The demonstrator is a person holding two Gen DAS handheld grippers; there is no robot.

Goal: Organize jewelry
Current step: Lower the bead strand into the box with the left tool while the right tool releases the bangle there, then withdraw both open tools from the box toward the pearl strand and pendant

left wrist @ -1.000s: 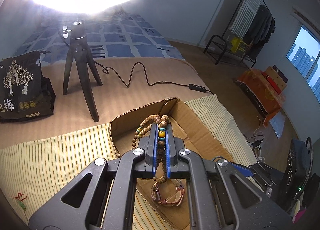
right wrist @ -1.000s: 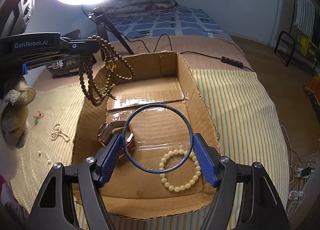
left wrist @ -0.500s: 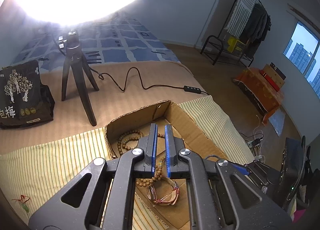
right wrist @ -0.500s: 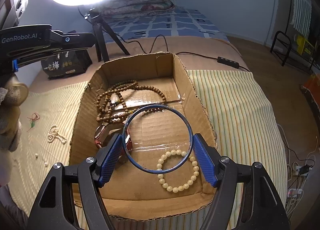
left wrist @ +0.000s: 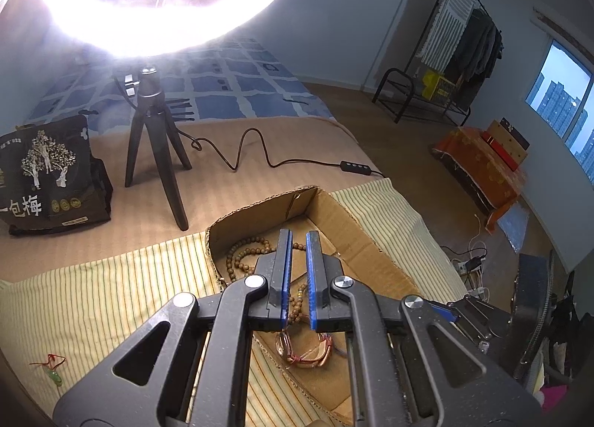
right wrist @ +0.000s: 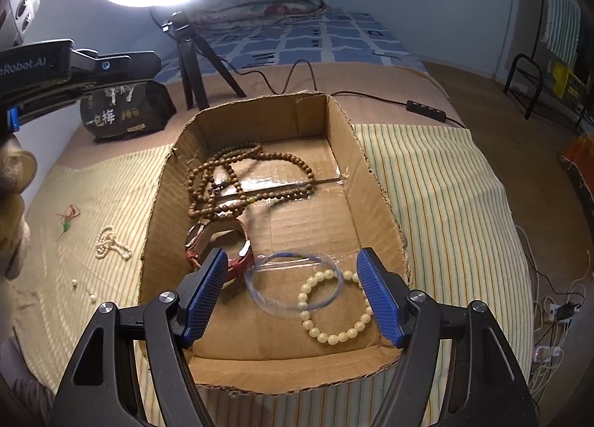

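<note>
Our right gripper (right wrist: pixel 293 297) hangs wide and empty over the cardboard box (right wrist: pixel 375 186), the blue bangle (right wrist: pixel 293 284) lying below between its fingers, overlapping the cream bead bracelet (right wrist: pixel 336 310). Our left gripper (left wrist: pixel 297 275) is narrow, gripping nothing, above the wooden bead necklace (left wrist: pixel 245 252). Next we lift clear without snagging beads. The pearl strand (right wrist: pixel 109 243) waits left on the bed. The left gripper hides much of the box floor.
</note>
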